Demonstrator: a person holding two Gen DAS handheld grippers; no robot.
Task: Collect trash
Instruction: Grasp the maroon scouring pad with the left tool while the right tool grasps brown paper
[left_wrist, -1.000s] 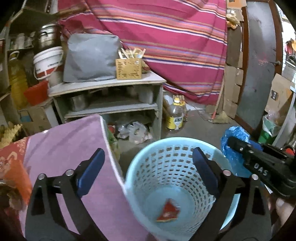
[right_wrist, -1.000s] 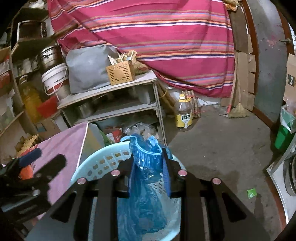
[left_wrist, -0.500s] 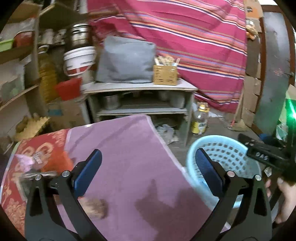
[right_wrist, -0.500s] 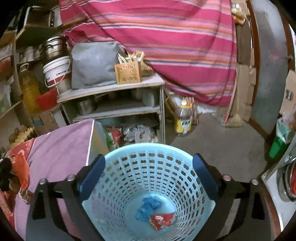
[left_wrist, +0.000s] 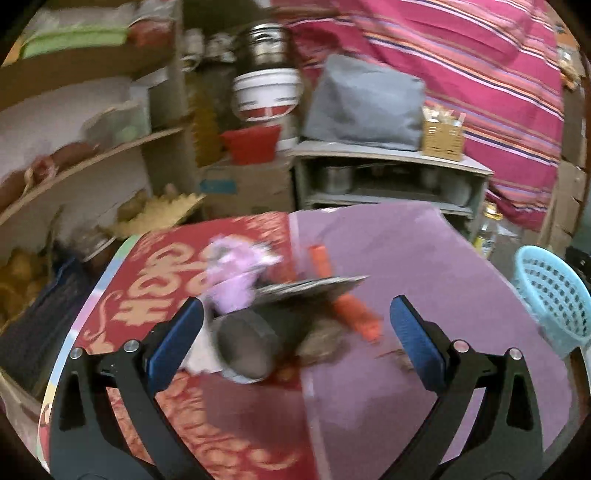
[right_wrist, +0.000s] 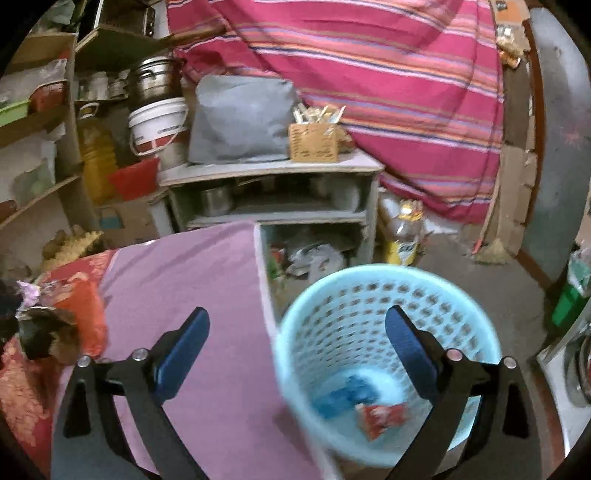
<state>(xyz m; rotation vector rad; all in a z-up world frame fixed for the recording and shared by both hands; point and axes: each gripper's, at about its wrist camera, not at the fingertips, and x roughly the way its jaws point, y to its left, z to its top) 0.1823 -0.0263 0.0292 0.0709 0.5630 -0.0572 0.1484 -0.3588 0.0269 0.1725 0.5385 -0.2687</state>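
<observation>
Blur smears the trash pile (left_wrist: 266, 314) between the spread left tool (left_wrist: 295, 332).

A pale blue basket (right_wrist: 388, 332) with a perforated wall stands upright on the floor, just beside the edge of the purple-covered surface (right_wrist: 207, 332). At its bottom lie a crumpled blue plastic bag (right_wrist: 347, 395) and a red wrapper (right_wrist: 380, 419), touching each other.

More trash sits in a blurred heap on the surface, where the red patterned cloth (left_wrist: 155, 280) meets the purple one. It includes a crumpled pink wrapper (left_wrist: 236, 277), a dark round can (left_wrist: 251, 343) lying on its side, a flat grey sheet (left_wrist: 310, 286) tilted over it, and two orange sticks (left_wrist: 351, 314). A brownish scrap (left_wrist: 325, 343) lies beside the can.
</observation>
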